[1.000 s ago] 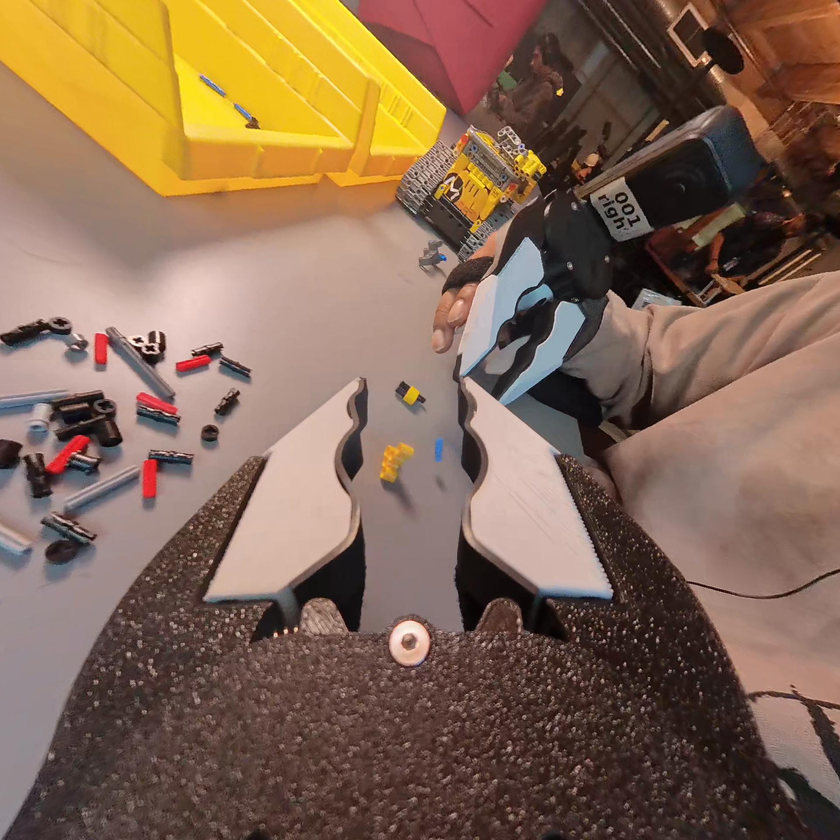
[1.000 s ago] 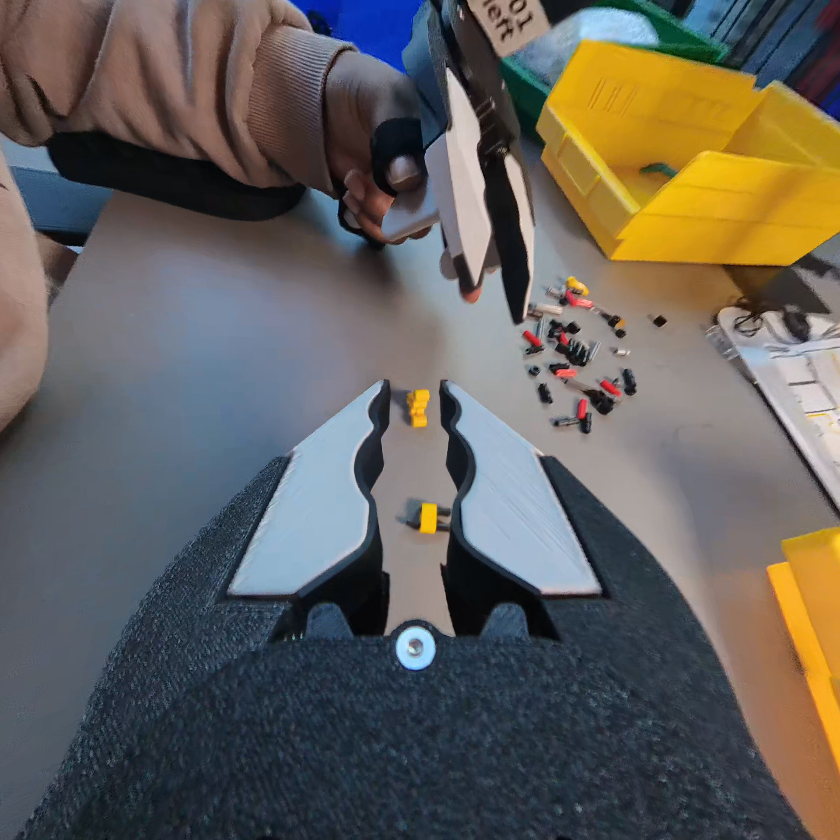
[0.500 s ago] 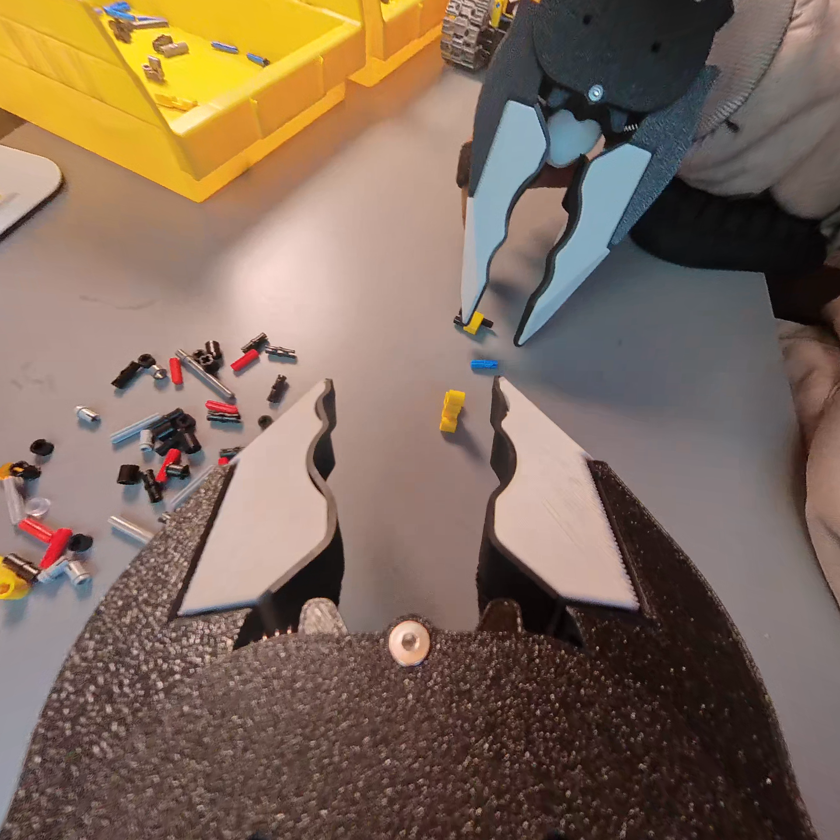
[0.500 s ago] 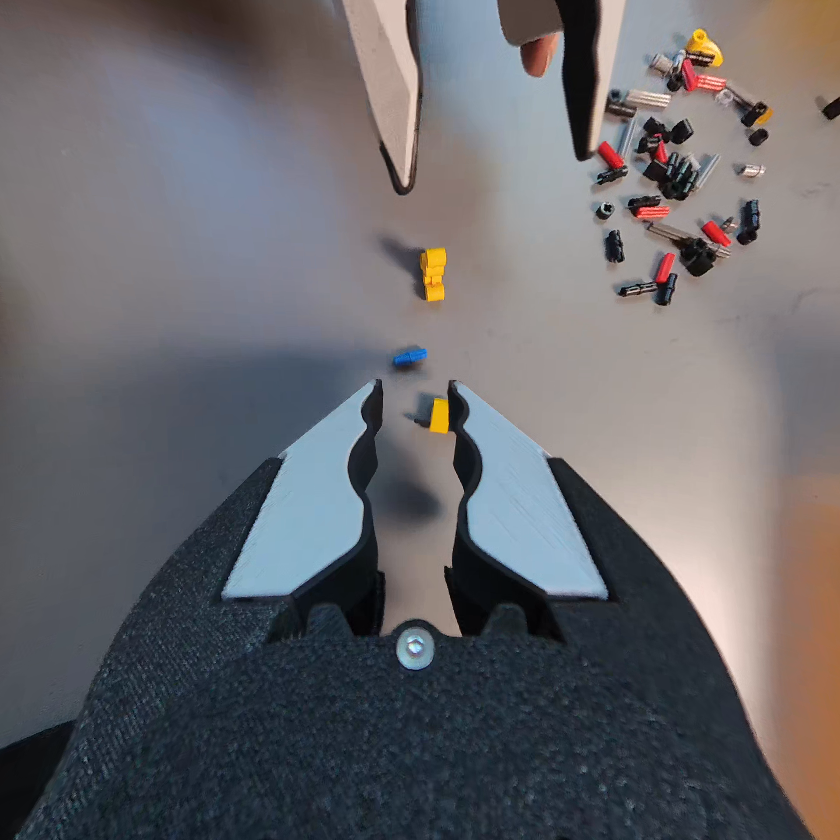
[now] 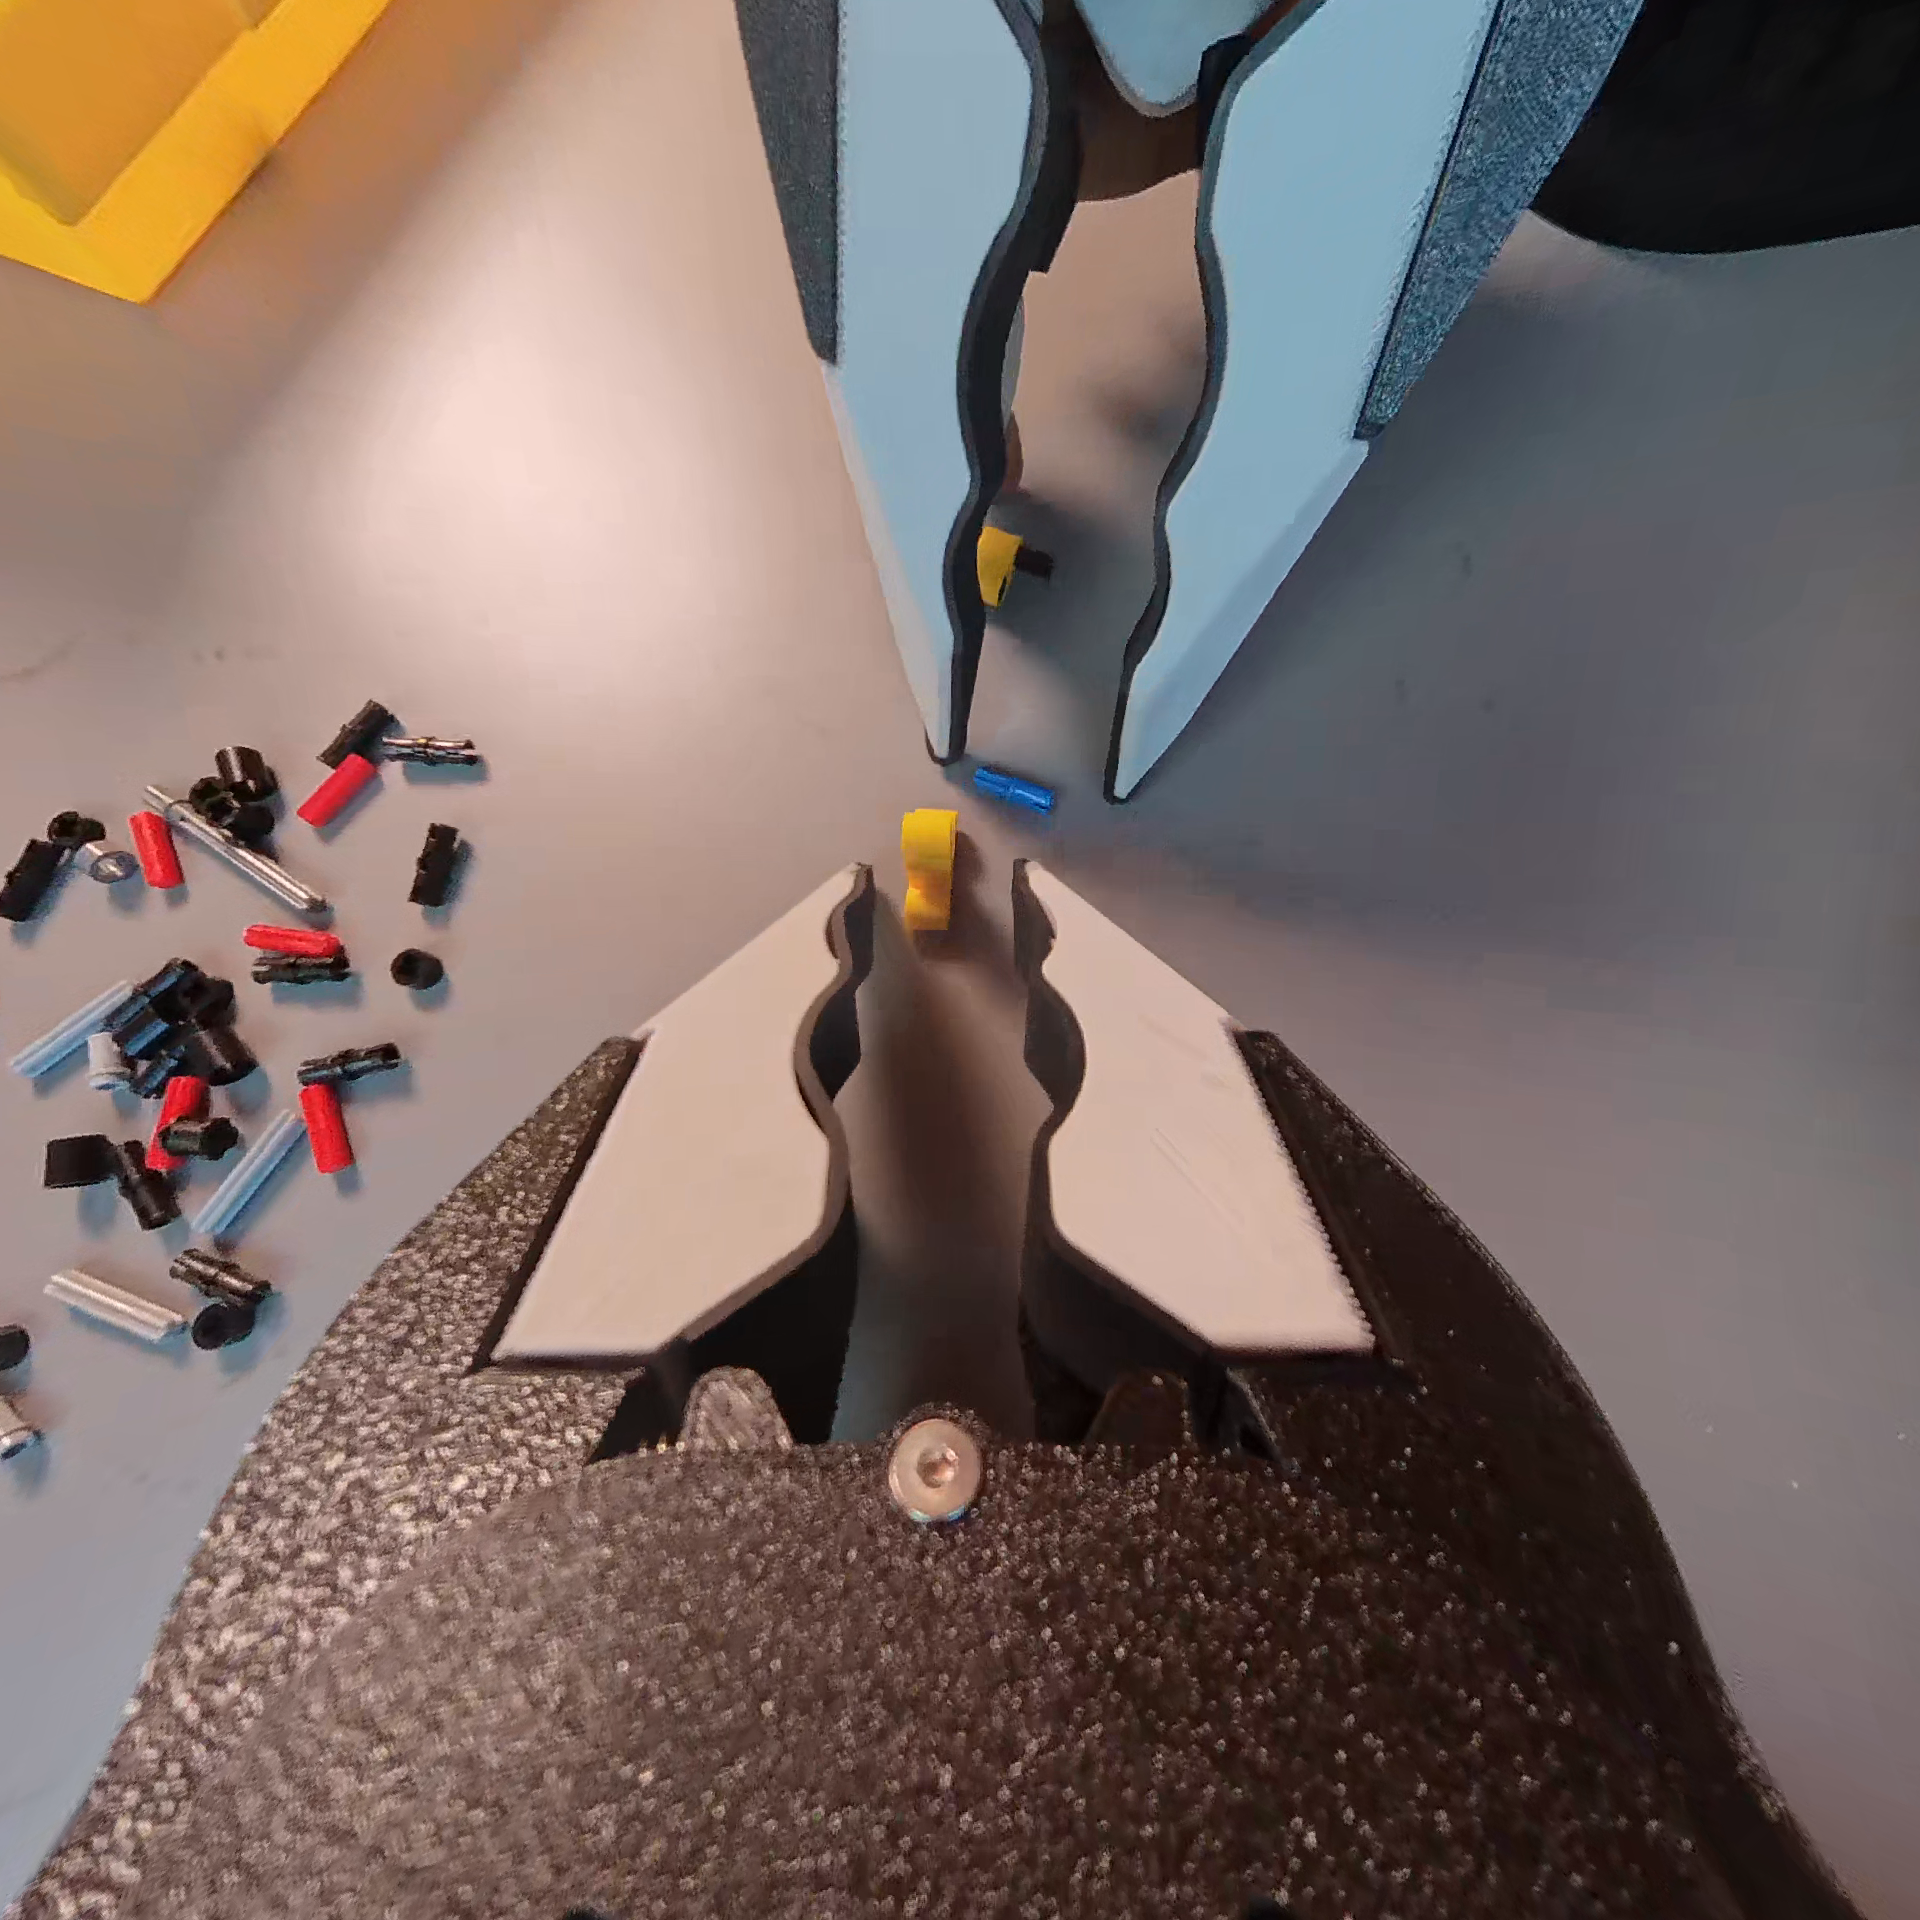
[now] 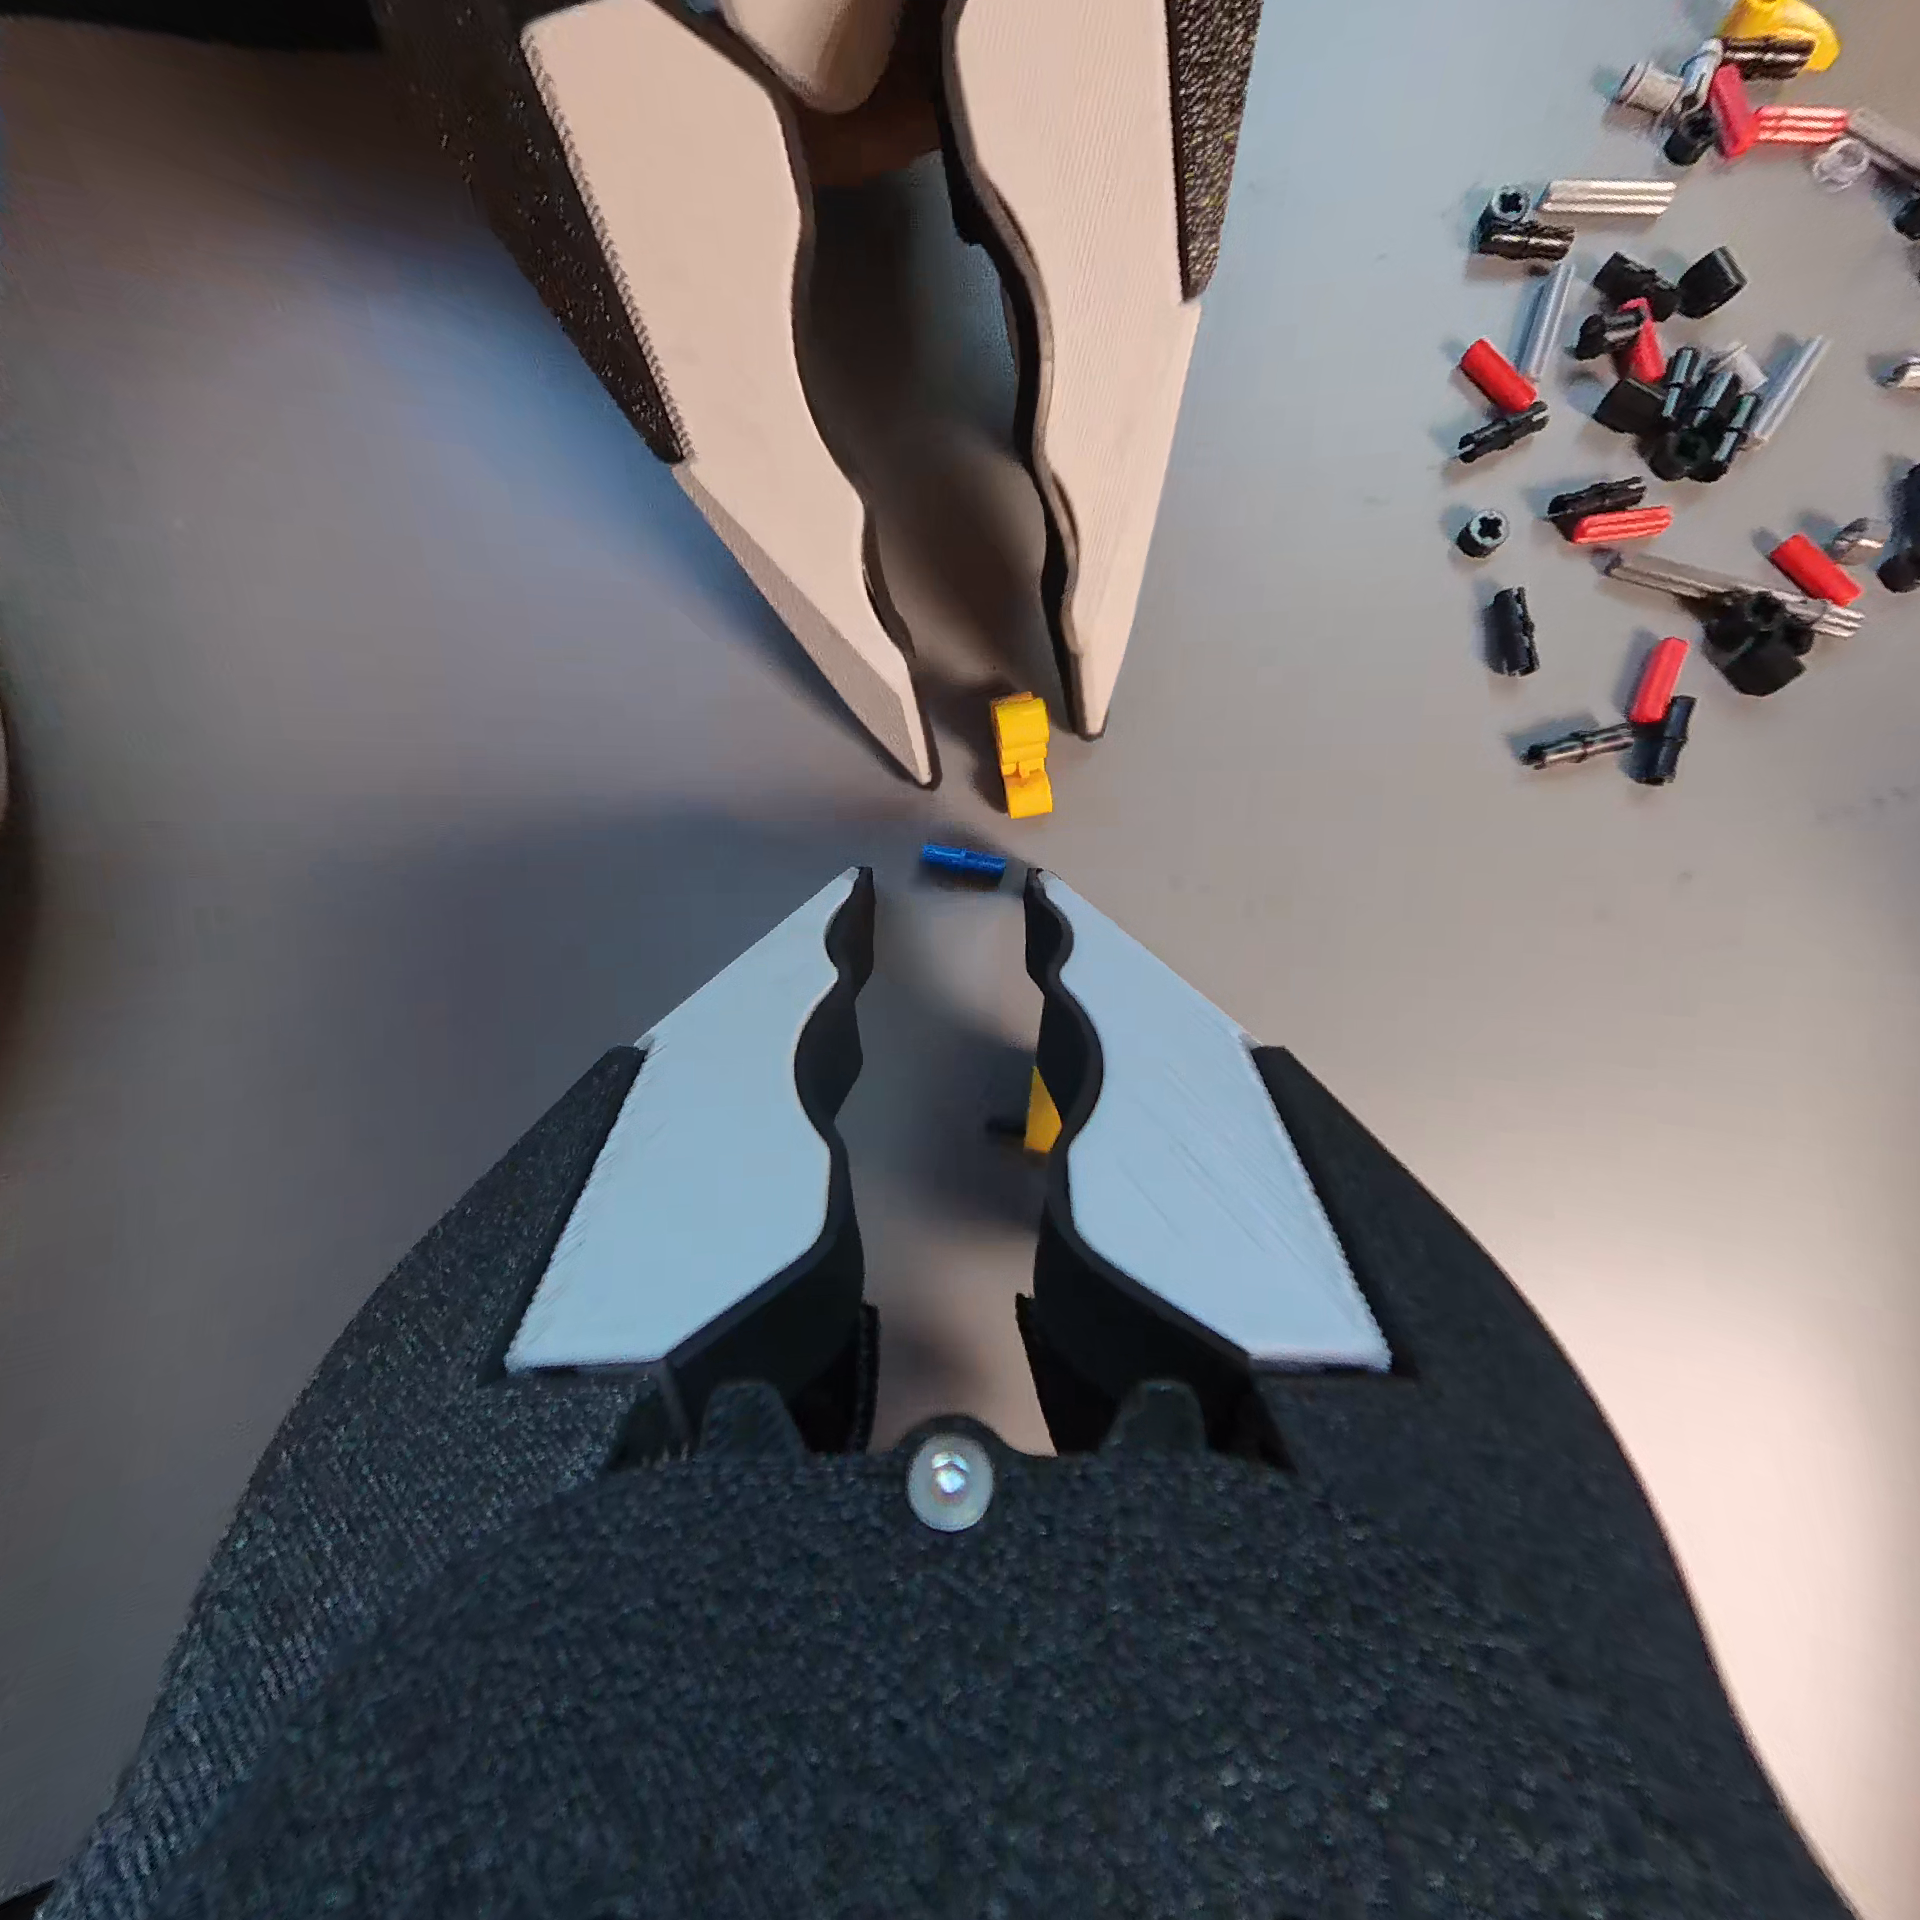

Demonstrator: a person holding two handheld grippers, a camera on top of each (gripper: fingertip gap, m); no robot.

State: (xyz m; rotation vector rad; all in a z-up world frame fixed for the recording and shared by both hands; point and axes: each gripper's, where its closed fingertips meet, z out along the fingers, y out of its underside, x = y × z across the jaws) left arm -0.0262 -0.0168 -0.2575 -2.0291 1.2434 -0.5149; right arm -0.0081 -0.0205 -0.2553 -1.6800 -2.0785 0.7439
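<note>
Left gripper (image 5: pixel 940 864): jaws parted, yellow connector (image 5: pixel 927 869) set between the tips on the grey bench (image 5: pixel 1558 831); right gripper (image 6: pixel 948 875): jaws parted, blue pin (image 6: pixel 961 860) just ahead, yellow bush (image 6: pixel 1039 1114) beside one finger; loose parts (image 5: pixel 197 1029) scattered aside.

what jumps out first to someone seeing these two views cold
Two open grippers meet tip to tip over a grey table: the left gripper straddles a small yellow piece, and the right gripper faces it, with a blue pin just off its tips. A second yellow piece lies between the right gripper's fingers, and black, red and grey parts are scattered to the left gripper's left.
</note>
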